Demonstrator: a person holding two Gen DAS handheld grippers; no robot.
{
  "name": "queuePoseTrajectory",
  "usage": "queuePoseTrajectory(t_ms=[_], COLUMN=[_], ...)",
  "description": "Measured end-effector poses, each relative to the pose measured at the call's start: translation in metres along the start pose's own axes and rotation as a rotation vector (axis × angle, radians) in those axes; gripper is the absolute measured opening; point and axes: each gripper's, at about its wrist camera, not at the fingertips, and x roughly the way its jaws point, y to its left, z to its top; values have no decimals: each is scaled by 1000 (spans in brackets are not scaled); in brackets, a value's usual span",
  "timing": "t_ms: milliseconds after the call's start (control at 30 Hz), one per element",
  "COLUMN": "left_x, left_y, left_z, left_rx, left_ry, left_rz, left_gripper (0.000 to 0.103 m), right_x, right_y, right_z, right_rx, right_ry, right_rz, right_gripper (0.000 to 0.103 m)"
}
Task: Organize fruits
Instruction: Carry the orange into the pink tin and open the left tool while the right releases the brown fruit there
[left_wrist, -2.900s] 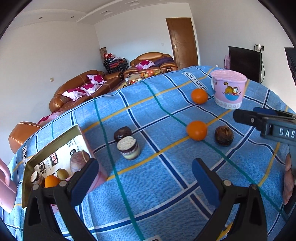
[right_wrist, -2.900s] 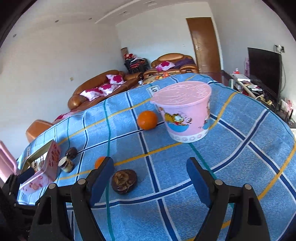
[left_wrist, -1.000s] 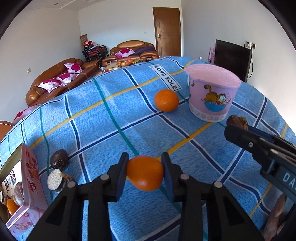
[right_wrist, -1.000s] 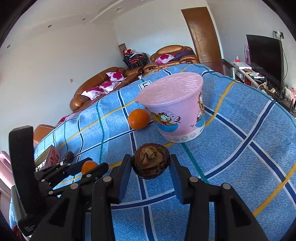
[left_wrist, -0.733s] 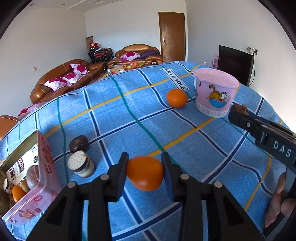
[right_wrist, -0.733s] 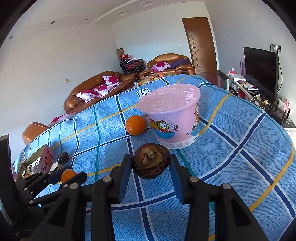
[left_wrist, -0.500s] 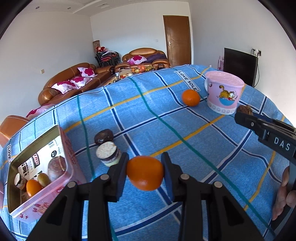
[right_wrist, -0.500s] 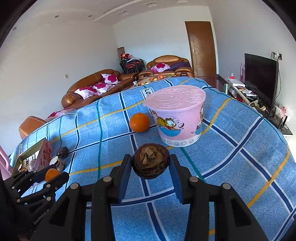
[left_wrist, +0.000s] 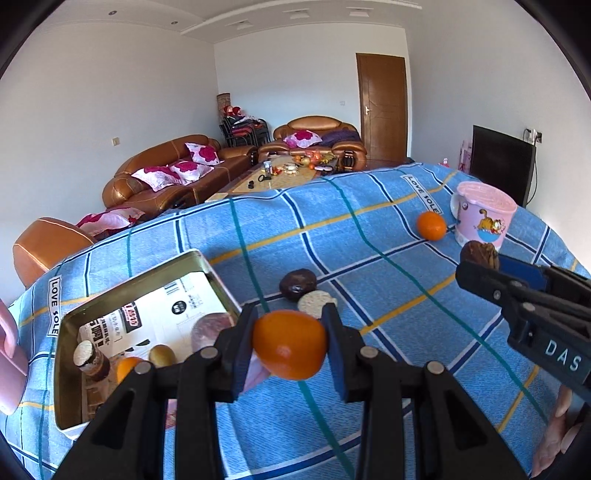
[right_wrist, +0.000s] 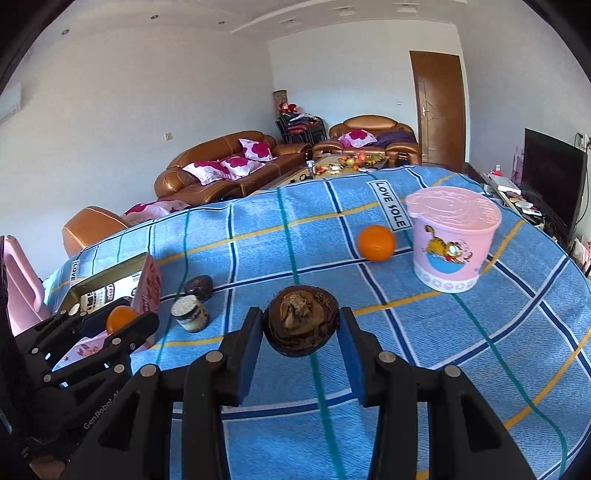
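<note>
Two fruits are riding in the grippers, both apparently heading for the tin.

Left wrist view: left gripper (left_wrist: 290, 345) is clamping an orange (left_wrist: 289, 344), hanging just beside the open tin (left_wrist: 207, 263), where other fruit is lying. Next: carrying it over the rim, then releasing.

Right wrist view: right gripper (right_wrist: 302, 326) is pinching a brown fruit (right_wrist: 302, 325) above the blue cloth (right_wrist: 480, 350), well apart from the tin (right_wrist: 110, 271). A second orange (right_wrist: 376, 243) is waiting by the pink bucket (right_wrist: 452, 240).

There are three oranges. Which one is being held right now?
The orange squeezed between the jaws of the left hand-held gripper. The second orange sits loose on the blue cloth beside the pink tub, and the third orange lies inside the tin box.
</note>
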Motion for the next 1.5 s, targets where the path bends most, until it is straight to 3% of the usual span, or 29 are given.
queuePoseTrajectory(t_ms=[367,700,1133,1500], left_x=[-5,10,25,37], left_y=[86,144,171,166], left_z=[-3,-12,-17,-23], left_rx=[-100,-192,-211,-171], left_ry=[-31,27,76,116], left_rz=[174,239,296,329], left_gripper=[38,37,38,37], right_x=[23,44,90,118], right_y=[82,155,204,207], right_z=[13,16,16,13], right_rx=[-50,-79,-95,-129], right_ry=[-11,-19,14,86], right_rz=[101,174,171,174], right_gripper=[44,44,44,44])
